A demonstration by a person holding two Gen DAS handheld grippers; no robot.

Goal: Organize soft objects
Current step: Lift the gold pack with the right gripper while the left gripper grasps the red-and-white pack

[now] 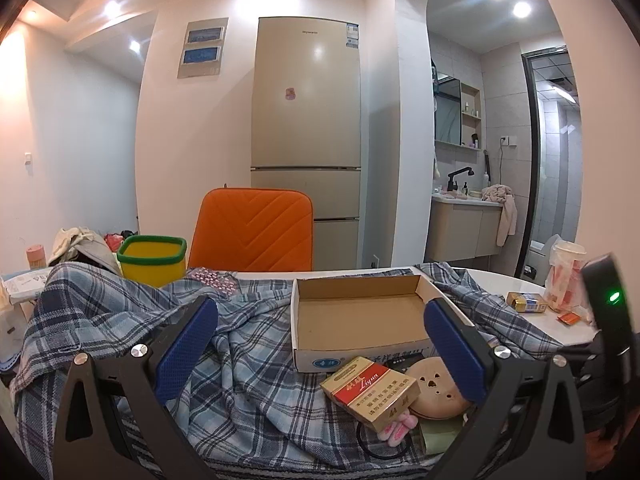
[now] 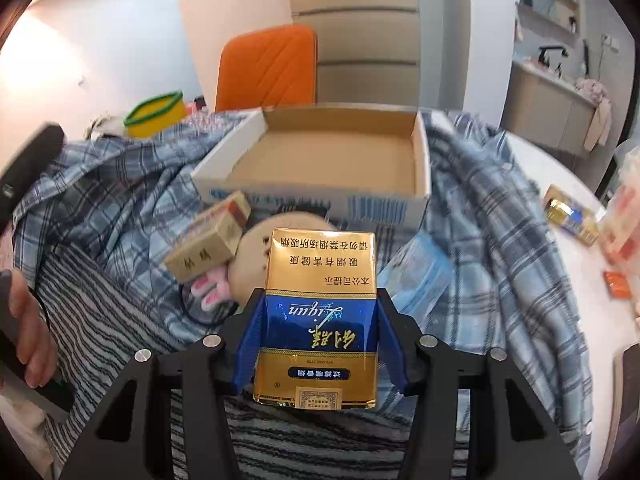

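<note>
- Gold-blue pack point(image 2: 318, 316) clamped betw right tongs point(image 2: 320, 344), held above plaid cloth point(image 2: 500, 240), front of box point(image 2: 340, 160).
- Left tongs point(image 1: 320, 344) spread wide, holding nothing, hovering over cloth near red pack point(image 1: 370, 394).
- Red pack lies tilted on round tan puff point(image 1: 434, 392), just in front of box; pink bunny bit point(image 1: 396, 432) pokes out under it.
- Handling, my guess: gold-blue pack light, thin card w/ glossy wrap, slippery & crushable. Grip on the long side faces as now, low on the body; gentle squeeze only.
- Puff & bunny look soft, would squash w/o harm; pinch at an edge. Puff partly under red pack, so that likely needs shifting first.
- Cloth limp, bunched in folds; would drag things if pulled.
- Box open, nothing inside, stiff card — likely drop spot.
- Hidden: surface point(image 1: 560, 320) mostly under cloth; bunny body covered; dark ring by bunny unclear; clear-blue packet point(image 2: 416, 276) right of held pack hard to ID; right view blurred at edges; second gold-blue pack point(image 1: 526, 303) far right, small.
</note>
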